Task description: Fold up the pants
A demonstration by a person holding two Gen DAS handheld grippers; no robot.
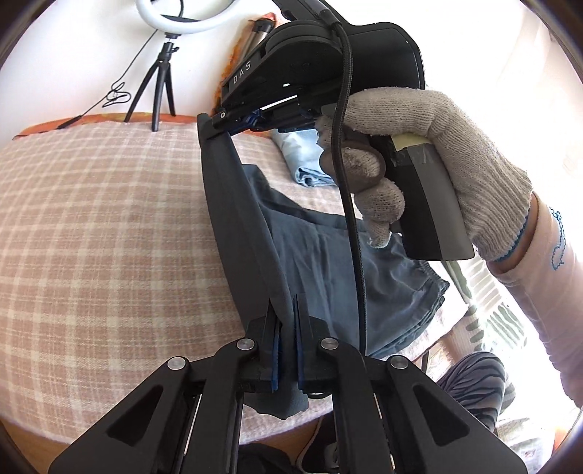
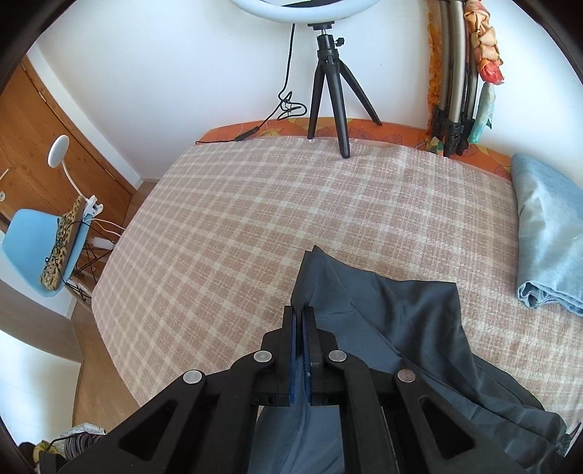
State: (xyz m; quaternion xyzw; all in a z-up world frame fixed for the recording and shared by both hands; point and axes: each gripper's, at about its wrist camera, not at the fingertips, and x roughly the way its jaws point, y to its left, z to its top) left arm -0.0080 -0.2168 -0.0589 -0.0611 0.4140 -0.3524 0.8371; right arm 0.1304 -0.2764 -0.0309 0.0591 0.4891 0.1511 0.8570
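The dark pants (image 1: 328,262) are clamped at one edge by both tools: the left gripper (image 1: 288,350) is closed on the near end of a taut hem strip, the right gripper (image 1: 233,122) on its far end. That held edge is stretched between the two, lifted off the checked bedcover (image 2: 255,218). The remaining cloth is draped down to the right of both tongs, toward the folded light-blue cloth (image 2: 546,233).

The ring light (image 2: 291,9) is cut off, apparently mid-ring.
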